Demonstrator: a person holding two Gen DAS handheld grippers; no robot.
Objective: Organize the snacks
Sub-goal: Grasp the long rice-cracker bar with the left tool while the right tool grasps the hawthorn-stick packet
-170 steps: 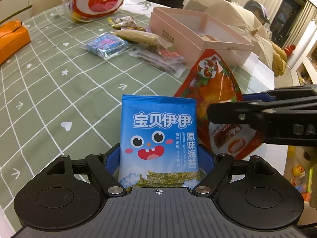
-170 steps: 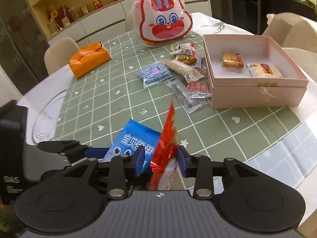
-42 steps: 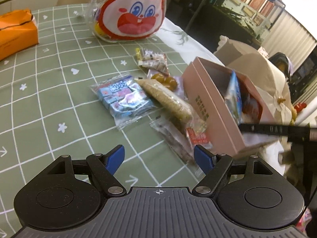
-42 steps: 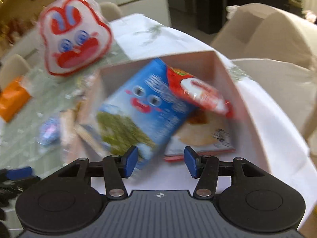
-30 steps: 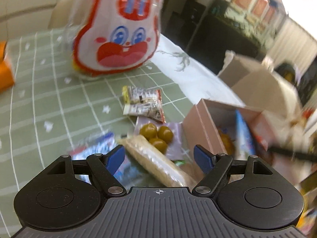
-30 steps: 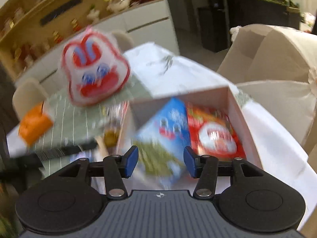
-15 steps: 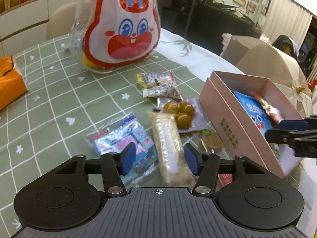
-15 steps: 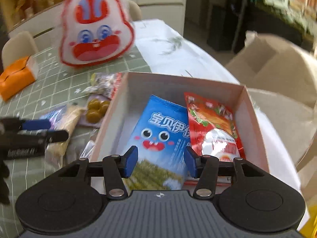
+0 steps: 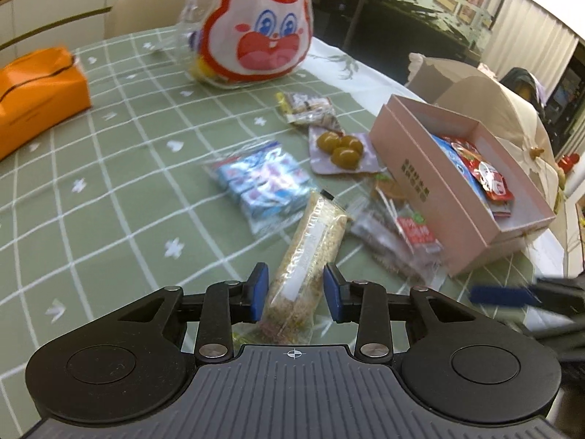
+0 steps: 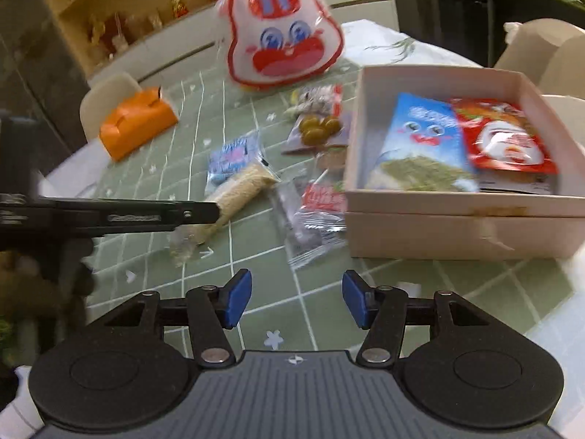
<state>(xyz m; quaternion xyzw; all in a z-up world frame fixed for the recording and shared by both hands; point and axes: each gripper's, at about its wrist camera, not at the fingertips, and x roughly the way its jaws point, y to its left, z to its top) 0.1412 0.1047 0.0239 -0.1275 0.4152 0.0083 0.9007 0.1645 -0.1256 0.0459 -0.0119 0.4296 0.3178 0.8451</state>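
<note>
The left gripper (image 9: 296, 291) is closing its jaws around the near end of a long, clear-wrapped grainy snack bar (image 9: 310, 245) lying on the green checked tablecloth (image 9: 109, 201), the pads not clearly pressing it yet. The right gripper (image 10: 297, 300) hovers over bare cloth, its half-open jaws widening with nothing between them. Farther off, the pink box (image 10: 457, 216) holds a blue seaweed packet (image 10: 420, 142) and a red packet (image 10: 508, 139), side by side.

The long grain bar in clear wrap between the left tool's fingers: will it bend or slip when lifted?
The grain bar looks like a firm pressed log, so it probably stays straight. Its glossy wrap may slide a little in the closing left tool. Gripped near one end, the far end may droop.
</note>
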